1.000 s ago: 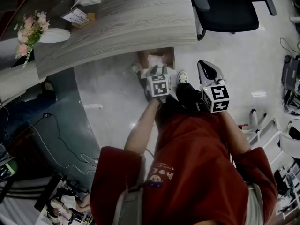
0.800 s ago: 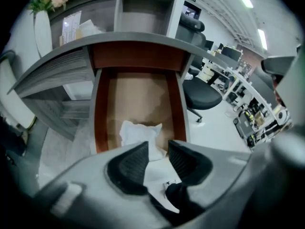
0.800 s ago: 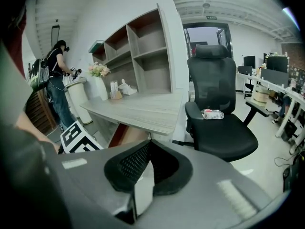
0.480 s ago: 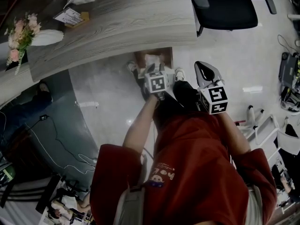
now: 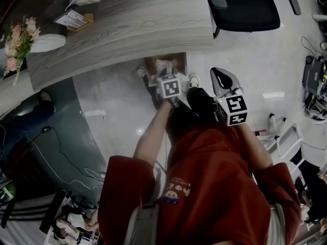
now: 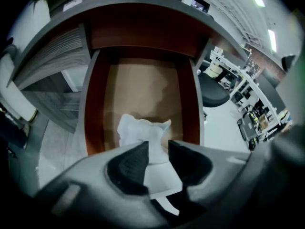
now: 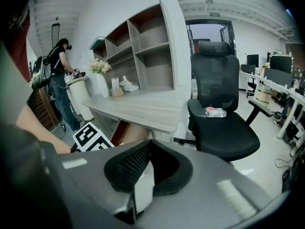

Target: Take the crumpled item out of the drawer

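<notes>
A brown drawer [image 6: 93, 104] stands pulled out from under the grey desk [image 6: 57, 56], and in the head view the drawer [image 5: 152, 63] shows just below the desk's edge. A crumpled white paper [image 6: 138, 130] lies at the drawer's near end; from the head camera the paper [image 5: 166, 65] is a small pale patch. My left gripper [image 6: 157, 144] hovers right over it, jaws a narrow gap apart, tips at the paper's near edge. Seen from the head camera, the left gripper [image 5: 166, 79] points into the drawer. My right gripper [image 5: 223, 76] is held off to the right, shut and empty [image 7: 150, 144].
A black office chair [image 5: 250, 6] stands right of the desk [image 5: 127, 24]; a bottle [image 7: 215, 112] lies on its seat. Flowers [image 5: 18, 37], a box and a bag sit on the desk's left part. A person [image 7: 57, 75] stands far left. Cables and racks line the floor's sides.
My left gripper has edged a little closer to the drawer. The right gripper has stayed beside it, still shut.
</notes>
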Motion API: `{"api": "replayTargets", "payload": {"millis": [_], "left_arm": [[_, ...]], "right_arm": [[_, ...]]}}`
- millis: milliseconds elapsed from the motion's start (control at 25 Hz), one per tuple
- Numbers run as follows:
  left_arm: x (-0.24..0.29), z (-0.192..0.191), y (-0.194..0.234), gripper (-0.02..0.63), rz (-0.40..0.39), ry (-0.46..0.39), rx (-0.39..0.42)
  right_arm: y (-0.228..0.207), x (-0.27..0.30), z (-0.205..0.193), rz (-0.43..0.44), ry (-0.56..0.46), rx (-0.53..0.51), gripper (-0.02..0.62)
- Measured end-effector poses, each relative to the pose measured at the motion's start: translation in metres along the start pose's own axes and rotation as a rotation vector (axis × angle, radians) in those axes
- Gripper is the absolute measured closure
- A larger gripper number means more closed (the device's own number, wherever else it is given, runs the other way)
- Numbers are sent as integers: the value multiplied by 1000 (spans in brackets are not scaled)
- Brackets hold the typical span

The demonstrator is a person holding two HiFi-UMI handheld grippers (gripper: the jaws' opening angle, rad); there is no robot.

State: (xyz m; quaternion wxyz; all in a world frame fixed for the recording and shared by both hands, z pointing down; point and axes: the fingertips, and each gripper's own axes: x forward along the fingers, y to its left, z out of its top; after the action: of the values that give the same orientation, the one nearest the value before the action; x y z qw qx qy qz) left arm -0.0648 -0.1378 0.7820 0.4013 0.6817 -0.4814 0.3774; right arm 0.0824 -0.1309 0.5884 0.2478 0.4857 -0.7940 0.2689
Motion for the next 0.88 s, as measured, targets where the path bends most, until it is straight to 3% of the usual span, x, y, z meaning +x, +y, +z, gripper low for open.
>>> {"api": "replayTargets", "payload": {"millis": [320,520,880], "left_arm": [[9,-5,7,483,38,34,-14],[10,-5,16,518,106,56,40],[16,-3,15,523,140,102,61]], "right_arm": [[-4,0,-3,-7,5,7,594],[-4,1,-4,-8,9,9,594],[-4,2,-4,-9,11,15,594]]}}
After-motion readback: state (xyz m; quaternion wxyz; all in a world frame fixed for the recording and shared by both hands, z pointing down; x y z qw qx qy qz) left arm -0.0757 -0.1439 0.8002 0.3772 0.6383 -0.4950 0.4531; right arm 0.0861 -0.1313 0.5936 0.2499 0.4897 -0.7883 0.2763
